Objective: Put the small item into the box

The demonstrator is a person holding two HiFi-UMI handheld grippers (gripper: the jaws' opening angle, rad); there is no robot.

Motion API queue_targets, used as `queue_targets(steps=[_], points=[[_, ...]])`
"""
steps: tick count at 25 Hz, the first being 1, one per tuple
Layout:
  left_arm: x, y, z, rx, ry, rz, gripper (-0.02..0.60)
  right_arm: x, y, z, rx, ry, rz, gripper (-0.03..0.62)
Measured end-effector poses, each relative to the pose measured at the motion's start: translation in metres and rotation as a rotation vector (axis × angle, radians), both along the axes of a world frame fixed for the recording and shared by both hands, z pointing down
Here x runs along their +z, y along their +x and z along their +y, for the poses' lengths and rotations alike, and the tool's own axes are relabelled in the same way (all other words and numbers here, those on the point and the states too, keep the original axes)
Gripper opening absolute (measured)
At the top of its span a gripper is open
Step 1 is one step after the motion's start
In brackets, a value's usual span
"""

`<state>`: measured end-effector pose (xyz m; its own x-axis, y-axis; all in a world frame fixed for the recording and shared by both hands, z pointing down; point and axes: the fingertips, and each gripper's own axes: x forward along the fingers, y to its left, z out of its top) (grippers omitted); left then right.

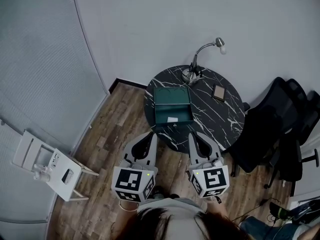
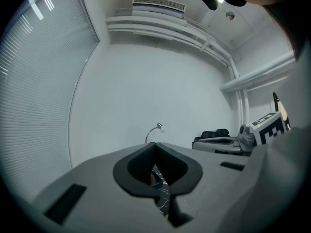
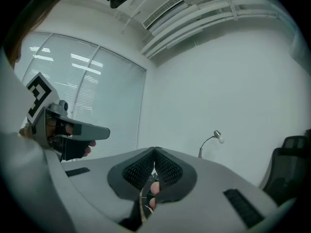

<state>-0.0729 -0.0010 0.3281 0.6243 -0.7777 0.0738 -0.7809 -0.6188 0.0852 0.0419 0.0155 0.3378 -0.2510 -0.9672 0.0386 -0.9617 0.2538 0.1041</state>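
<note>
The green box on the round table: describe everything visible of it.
The green box is dark teal, rectangular and metal-looking. It stands open, its lid seemingly laid back toward the desk lamp. It rests flat on the black marbled table. A small pale patch shows inside; what it is cannot be told. Nothing else touches it.

Round black marble worktop (image 1: 227, 126), open green metal box (image 1: 172, 106) on its left half, silver gooseneck lamp (image 1: 192, 74) behind the box at the far edge, flat tan rectangular block (image 1: 218, 92) right of the box, black office chairs (image 1: 280, 129) right of the worktop, white plastic stool (image 1: 45, 166) on the wooden floor (image 1: 115, 134) far left.
</note>
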Motion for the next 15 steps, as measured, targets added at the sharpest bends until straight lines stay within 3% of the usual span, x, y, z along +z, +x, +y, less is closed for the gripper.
queue_targets(steps=[15], points=[[-0.006, 0.036, 0.024, -0.005, 0.014, -0.035, 0.008, -0.012, 0.035, 0.026, 0.003, 0.051, -0.017, 0.025]])
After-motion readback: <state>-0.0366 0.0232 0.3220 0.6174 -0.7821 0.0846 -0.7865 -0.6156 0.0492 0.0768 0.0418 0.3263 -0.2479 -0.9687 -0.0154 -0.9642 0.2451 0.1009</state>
